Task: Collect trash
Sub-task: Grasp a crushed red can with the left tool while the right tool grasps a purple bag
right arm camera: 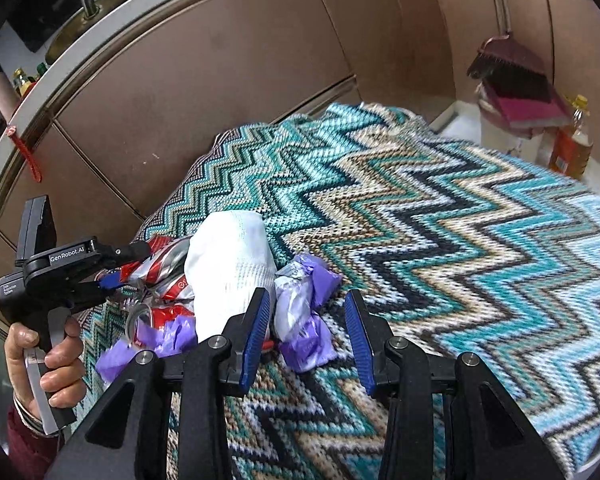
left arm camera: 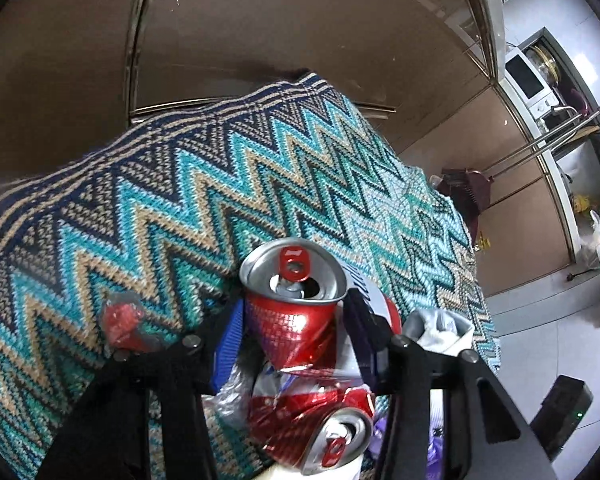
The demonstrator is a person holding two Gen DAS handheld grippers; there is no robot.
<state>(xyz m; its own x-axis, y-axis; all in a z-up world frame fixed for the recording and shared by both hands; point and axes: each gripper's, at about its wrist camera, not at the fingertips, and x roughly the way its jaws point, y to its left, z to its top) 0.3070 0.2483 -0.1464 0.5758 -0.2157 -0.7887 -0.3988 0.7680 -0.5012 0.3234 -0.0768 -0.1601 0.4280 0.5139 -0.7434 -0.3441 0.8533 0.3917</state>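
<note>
Trash lies in a heap on a zigzag-knit cloth point(right arm camera: 440, 216) that covers the surface under it: crushed red cans, a white sock, purple wrappers.

Left wrist view: the upper can point(left arm camera: 296, 300), dented, mouth and red tab facing the camera, sits between the blue pads of the left tongs point(left arm camera: 294, 334). The pads stand at both flanks of the can; whether they press on it cannot be told. A second can point(left arm camera: 324, 432) lies below it, nearer the camera, top end toward the lower right. Clear film point(left arm camera: 230, 396) shows to the left of that can. A small red wrapper point(left arm camera: 124, 322) rests on the cloth to the left of the tongs, apart from the heap. The sock point(left arm camera: 440, 330) shows just right of the right-hand finger.

Right wrist view: right tongs point(right arm camera: 308, 336) part open, nothing gripped. A purple wrapper point(right arm camera: 304, 308) lies on the cloth in the gap between the pads, closer to the left pad. The sock point(right arm camera: 232, 264) rises just beyond the left pad. The left tongs come in from the left with the tips on the cans, held by a hand point(right arm camera: 50, 364) with a maroon sleeve.

Behind: brown cabinet doors point(right arm camera: 220, 92), a maroon broom point(right arm camera: 512, 76), an oil bottle point(right arm camera: 572, 140).
</note>
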